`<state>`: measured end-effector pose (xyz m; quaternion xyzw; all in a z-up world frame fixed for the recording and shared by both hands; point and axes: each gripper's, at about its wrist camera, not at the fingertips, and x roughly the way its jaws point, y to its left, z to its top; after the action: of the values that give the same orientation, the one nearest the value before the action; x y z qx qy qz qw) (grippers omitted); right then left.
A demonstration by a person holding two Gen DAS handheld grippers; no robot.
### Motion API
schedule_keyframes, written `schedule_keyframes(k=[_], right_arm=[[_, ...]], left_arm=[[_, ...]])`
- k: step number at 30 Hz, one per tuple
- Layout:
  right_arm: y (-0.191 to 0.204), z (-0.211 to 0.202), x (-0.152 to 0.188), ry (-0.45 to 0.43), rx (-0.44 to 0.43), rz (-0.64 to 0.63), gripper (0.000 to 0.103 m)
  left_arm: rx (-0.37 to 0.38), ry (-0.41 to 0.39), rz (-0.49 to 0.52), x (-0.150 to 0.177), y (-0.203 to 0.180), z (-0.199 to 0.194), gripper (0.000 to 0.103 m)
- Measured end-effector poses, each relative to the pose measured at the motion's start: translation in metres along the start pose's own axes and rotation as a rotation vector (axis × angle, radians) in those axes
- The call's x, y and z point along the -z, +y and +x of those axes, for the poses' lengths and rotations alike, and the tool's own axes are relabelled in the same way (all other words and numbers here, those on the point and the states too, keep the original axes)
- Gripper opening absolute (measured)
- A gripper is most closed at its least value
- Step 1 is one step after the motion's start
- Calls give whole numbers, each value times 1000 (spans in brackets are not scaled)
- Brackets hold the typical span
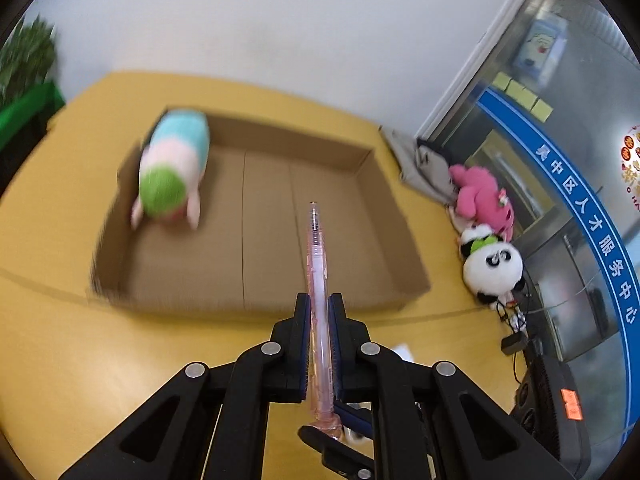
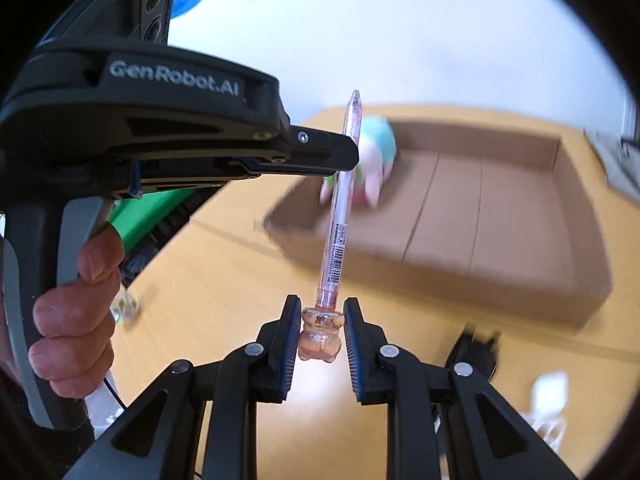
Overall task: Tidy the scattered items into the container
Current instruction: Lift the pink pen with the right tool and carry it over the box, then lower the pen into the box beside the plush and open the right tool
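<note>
A translucent pink pen (image 1: 318, 248) with a bear-shaped cap is held in the air by both grippers. My left gripper (image 1: 319, 300) is shut on its barrel, and the tip points out over the open cardboard box (image 1: 280, 132). In the right wrist view my right gripper (image 2: 322, 302) is shut on the bear cap of the pen (image 2: 338, 240). There the left gripper (image 2: 344, 152) clamps the barrel higher up, side-on. A pastel plush toy (image 1: 176, 168) lies in the box's far left corner and shows blurred in the right wrist view (image 2: 376, 148), as does the box (image 2: 480, 148).
A pink plush (image 1: 480, 196), a panda plush (image 1: 492, 268) and grey cloth (image 1: 428, 164) lie right of the box by a glass wall. Cables and a black adapter (image 1: 514, 342) sit nearby. A hand (image 2: 76, 320) grips the left handle. Small clear items (image 2: 126, 308) lie on the yellow table (image 1: 60, 360).
</note>
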<state>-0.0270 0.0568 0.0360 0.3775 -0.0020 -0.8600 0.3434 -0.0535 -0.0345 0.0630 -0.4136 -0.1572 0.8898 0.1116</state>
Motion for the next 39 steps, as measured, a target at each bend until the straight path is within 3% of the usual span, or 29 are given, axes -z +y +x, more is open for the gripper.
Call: schedule_keyframes(k=[7, 15, 23, 25, 39], right_arm=[[-13, -2, -86, -38, -26, -4, 20], [-46, 40, -152, 22, -43, 33, 20], [-84, 101, -156, 116, -86, 107, 19], [-94, 121, -155, 138, -90, 124, 19], [-130, 207, -121, 307, -94, 162, 19]], left_arm=[[12, -42, 64, -85, -9, -3, 8], [-23, -11, 98, -161, 5, 34, 8], [-30, 102, 66, -197, 40, 115, 7], [-28, 134, 51, -200, 50, 136, 1], [-64, 296, -38, -187, 109, 251, 0]])
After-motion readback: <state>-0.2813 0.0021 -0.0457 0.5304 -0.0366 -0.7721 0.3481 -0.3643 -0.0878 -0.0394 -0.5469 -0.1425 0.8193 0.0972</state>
